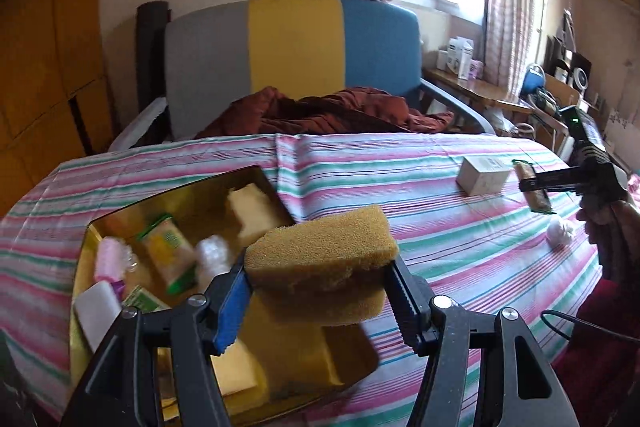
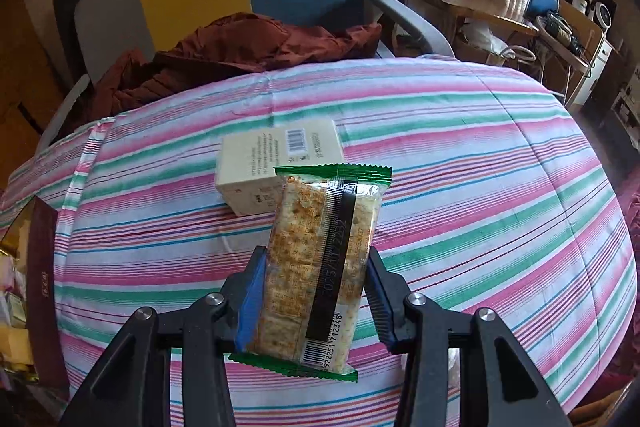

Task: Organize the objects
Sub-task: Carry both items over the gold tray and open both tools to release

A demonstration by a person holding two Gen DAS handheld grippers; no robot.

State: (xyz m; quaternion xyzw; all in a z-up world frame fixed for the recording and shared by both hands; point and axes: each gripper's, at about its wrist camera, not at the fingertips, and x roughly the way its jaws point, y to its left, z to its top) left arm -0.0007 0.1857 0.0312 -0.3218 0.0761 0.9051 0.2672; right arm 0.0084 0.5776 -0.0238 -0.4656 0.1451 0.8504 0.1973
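Observation:
My left gripper (image 1: 320,287) is shut on a yellow-brown sponge (image 1: 324,247) and holds it above the right side of a gold tin box (image 1: 88,239). The box holds a cracker pack (image 1: 170,251), a pink-and-white item (image 1: 114,259), a white block (image 1: 96,311) and other small things. My right gripper (image 2: 316,291) is shut on a green-edged cracker pack (image 2: 320,267), held above the striped bedsheet; it also shows in the left wrist view (image 1: 534,193). A cream carton box (image 2: 280,167) lies on the sheet just beyond it.
A small white crumpled object (image 1: 562,233) lies on the sheet near the right hand. A chair with grey, yellow and blue back (image 1: 296,43) and a brown garment (image 1: 332,111) stands behind the bed. A cluttered desk (image 1: 480,87) is at the right.

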